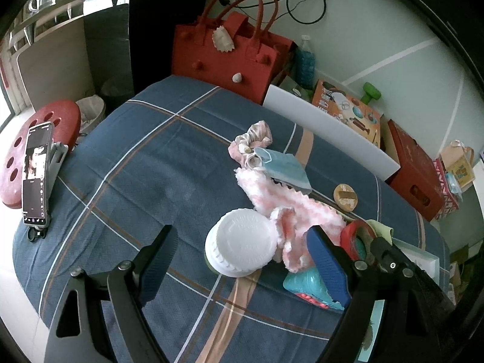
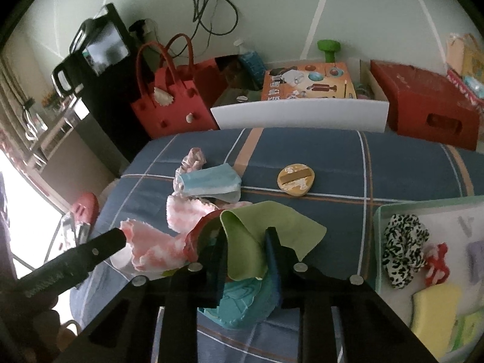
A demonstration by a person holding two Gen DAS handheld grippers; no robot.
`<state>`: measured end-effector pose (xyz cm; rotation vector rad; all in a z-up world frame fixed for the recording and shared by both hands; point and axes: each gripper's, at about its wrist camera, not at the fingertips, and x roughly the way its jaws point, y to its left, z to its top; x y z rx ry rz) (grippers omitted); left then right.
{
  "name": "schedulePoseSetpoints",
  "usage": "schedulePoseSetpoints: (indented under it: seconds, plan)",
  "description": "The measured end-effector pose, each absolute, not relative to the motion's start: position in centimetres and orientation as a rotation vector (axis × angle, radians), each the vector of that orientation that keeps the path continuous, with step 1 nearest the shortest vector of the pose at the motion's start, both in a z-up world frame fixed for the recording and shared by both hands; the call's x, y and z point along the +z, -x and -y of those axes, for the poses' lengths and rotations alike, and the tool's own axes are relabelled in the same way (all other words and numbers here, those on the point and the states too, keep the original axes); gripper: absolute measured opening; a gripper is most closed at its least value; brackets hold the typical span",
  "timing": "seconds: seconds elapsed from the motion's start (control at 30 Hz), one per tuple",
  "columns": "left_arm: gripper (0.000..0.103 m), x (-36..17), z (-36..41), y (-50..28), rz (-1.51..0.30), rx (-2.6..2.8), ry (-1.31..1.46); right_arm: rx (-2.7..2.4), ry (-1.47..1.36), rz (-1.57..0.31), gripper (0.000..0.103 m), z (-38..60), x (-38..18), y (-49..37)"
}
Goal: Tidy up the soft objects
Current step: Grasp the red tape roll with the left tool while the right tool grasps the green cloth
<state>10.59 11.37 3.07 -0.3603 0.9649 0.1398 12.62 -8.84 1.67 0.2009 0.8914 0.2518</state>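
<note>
My right gripper (image 2: 246, 243) is shut on a green cloth (image 2: 269, 224) and holds it above a red tape roll (image 2: 196, 236) and a teal toy (image 2: 242, 305). My left gripper (image 1: 242, 251) is open and empty, with a white jar lid (image 1: 242, 242) and a pink fluffy cloth (image 1: 290, 211) between its fingers. A blue face mask (image 2: 208, 183) and a pink scrunchie (image 2: 193, 158) lie farther back on the blue plaid cloth. A light tray (image 2: 378, 242) at right holds a leopard scrunchie (image 2: 403, 248), a red knitted piece (image 2: 437, 264) and a yellow sponge (image 2: 435, 311).
A round wooden disc (image 2: 296, 180) lies mid-table. A phone on a stand (image 1: 37, 175) is at the left edge. A red felt bag (image 1: 224, 51), a white board (image 2: 299, 115), a toy box (image 2: 308, 81) and a red box (image 2: 423, 106) line the back.
</note>
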Motion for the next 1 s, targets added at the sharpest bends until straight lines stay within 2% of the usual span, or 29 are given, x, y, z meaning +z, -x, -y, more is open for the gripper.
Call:
schedulePoseSetpoints:
  seconds: [0.17, 0.27, 0.3, 0.6, 1.0]
  plan:
    - [0.087, 3.0, -11.2, -10.6, -0.966, 0.14, 0.357, 0.263, -0.242, -0.89, 0.011, 9.7, 1.7, -12.6]
    - [0.087, 3.1, -11.0, -10.6, -0.968, 0.141, 0.353, 0.259, -0.256, -0.889, 0.011, 10.2, 1.6, -12.7]
    - [0.087, 3.1, -10.9, -10.6, -0.967, 0.139, 0.35, 0.257, -0.26, -0.891, 0.008, 10.4, 1.6, -12.7]
    - [0.087, 3.7, -9.7, -10.7, -0.959, 0.121, 0.328, 0.227, -0.301, -0.884, 0.006, 12.3, 1.5, -12.7]
    - [0.087, 4.7, -4.1, -11.3, -0.927, 0.031, 0.148, 0.167, -0.366, -0.838, 0.004, 16.2, 2.8, -11.7]
